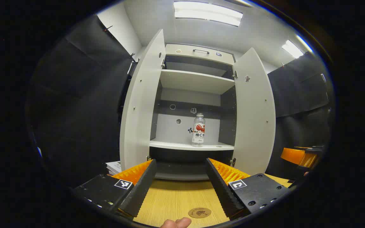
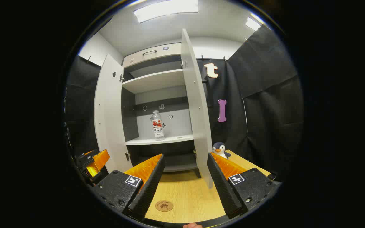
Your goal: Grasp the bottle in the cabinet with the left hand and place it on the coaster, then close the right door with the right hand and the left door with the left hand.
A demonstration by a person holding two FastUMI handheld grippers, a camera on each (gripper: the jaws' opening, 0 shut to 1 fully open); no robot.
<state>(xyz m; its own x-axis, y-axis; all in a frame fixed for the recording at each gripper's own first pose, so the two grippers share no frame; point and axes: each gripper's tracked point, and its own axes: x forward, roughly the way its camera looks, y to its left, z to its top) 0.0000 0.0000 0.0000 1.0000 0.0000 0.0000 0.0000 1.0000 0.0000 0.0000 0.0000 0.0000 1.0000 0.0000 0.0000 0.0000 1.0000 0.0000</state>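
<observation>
So the left gripper (image 1: 180,180) hung low over the table (image 1: 176,196), jaws spread wide and empty, with the round coaster (image 1: 199,212) lying just under them on the wood. The right gripper (image 2: 185,177) was gaping too. Past the coaster, the clear drink bottle (image 1: 198,129) stood upright on the cabinet's lower shelf (image 1: 169,145), between both open doors. I'd go in straight and level and pinch it mid-label, since it looked tippy.

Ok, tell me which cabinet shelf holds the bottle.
The lower shelf: the bottle stands upright on it, right of centre. The upper shelf looks bare.
</observation>
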